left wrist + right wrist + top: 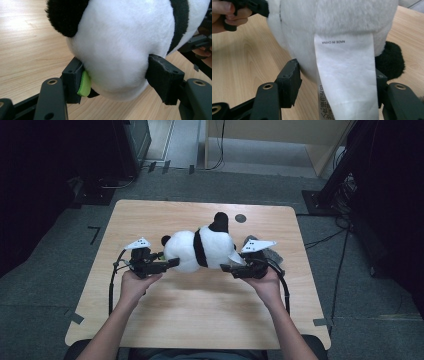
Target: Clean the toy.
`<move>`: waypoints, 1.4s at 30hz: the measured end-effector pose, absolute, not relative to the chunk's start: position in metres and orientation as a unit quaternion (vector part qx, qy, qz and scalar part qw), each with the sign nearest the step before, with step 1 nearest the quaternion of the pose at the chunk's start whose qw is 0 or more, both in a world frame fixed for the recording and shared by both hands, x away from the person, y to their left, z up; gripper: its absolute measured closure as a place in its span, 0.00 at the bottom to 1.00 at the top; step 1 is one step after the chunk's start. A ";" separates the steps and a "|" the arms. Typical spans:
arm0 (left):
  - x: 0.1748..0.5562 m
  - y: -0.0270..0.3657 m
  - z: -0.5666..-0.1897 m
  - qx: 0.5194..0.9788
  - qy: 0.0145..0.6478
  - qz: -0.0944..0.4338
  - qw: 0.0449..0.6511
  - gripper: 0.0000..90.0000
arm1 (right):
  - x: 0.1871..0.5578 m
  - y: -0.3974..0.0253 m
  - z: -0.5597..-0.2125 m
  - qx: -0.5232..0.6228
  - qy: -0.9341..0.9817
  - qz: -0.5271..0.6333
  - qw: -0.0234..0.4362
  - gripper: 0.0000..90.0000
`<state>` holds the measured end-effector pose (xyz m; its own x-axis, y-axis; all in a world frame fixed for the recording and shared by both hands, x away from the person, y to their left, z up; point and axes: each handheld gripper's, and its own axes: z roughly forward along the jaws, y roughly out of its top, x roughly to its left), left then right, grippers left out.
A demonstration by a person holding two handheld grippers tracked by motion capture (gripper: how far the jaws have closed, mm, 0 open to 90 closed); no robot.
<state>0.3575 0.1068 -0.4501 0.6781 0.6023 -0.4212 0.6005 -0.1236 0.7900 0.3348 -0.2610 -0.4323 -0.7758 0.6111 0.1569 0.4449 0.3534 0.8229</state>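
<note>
1 plush panda, mid tabletop. 2 grippers: left gripper at panda's left end, right gripper at its right end, 1 hand each. 1 white label on panda. 1 grey item nr right edge. 1 dark round spot nr far edge.

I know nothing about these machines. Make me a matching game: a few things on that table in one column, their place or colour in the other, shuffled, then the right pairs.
Things:
1. panda
2. label
3. left tongs
4. dark dot

Descriptions:
A. white strip printed MADE IN CHINA
B. on the bare table beyond the toy
C. black and white, lying between both tongs
D. jaws pressed on the toy's white head

Pairs: 1-C, 2-A, 3-D, 4-B
</note>
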 end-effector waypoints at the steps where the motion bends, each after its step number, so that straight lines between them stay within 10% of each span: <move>1: 0.359 0.110 -0.451 0.743 0.406 -0.007 0.532 0.38 | 0.334 -0.260 -0.431 0.321 0.818 0.469 0.088 0.46; 42: 0.362 0.106 -0.460 0.765 0.426 0.025 0.483 0.39 | 0.319 -0.252 -0.431 0.324 0.832 0.448 0.052 0.51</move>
<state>0.3619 0.1063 -0.4599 0.6366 0.6747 -0.3735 0.6272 -0.1712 0.7598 0.3186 -0.2524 -0.4307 -0.7851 0.5852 0.2029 0.4914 0.3890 0.7792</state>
